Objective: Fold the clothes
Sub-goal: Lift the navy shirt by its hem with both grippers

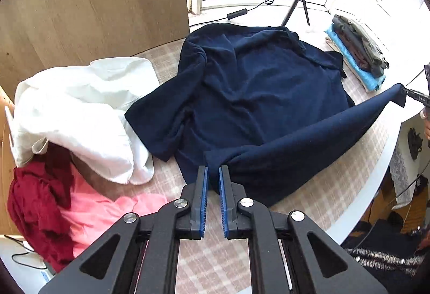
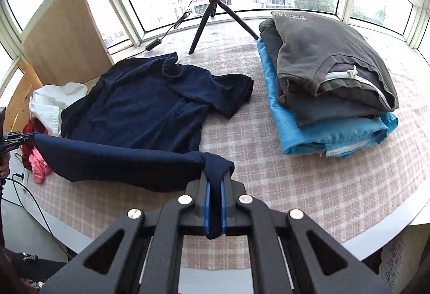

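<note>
Navy shirt (image 1: 255, 95) lies spread on the checked tabletop (image 2: 295, 181); its near hem hangs stretched between both grippers. Left gripper (image 1: 213, 173) jaws pinch the hem's left corner, right gripper (image 2: 215, 186) jaws its right corner.

Navy shirt (image 1: 250, 95) stretched by its near hem over the checked counter (image 1: 336, 186).
Left gripper (image 1: 213, 173) pinches one corner; white and red clothes (image 1: 72, 116) heap left, folded stack (image 1: 357, 57) far right.
</note>
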`<move>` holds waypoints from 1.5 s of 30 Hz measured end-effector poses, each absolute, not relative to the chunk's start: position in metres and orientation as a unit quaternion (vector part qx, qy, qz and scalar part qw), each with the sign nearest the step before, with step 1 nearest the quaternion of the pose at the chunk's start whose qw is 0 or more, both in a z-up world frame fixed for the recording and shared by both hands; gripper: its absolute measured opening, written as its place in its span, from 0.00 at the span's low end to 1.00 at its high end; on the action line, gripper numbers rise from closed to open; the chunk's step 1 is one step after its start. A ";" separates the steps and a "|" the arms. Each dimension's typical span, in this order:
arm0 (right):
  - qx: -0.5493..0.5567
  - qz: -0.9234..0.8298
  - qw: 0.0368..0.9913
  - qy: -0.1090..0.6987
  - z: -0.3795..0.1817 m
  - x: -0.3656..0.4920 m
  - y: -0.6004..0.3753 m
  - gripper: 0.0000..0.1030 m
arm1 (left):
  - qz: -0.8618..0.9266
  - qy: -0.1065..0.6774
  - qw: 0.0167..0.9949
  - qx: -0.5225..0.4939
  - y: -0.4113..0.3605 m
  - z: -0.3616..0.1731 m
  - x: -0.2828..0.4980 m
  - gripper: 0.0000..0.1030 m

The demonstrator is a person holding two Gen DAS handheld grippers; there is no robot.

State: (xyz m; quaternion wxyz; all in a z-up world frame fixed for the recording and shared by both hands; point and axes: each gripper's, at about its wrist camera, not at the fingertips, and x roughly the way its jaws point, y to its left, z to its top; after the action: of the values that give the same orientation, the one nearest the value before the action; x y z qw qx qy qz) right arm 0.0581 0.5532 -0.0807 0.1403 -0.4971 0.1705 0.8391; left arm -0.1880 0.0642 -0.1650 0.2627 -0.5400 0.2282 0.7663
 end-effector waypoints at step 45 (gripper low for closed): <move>-0.576 0.785 0.099 0.208 -0.213 -0.002 0.633 0.45 | 0.710 0.150 0.318 -0.611 0.105 -0.184 -0.123 0.04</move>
State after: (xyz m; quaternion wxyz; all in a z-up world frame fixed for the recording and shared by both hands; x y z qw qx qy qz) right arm -0.0020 0.6334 -0.2133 0.0987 -0.5757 0.2084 0.7845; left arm -0.1229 0.1050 -0.1836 0.3176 -0.6106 0.1499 0.7098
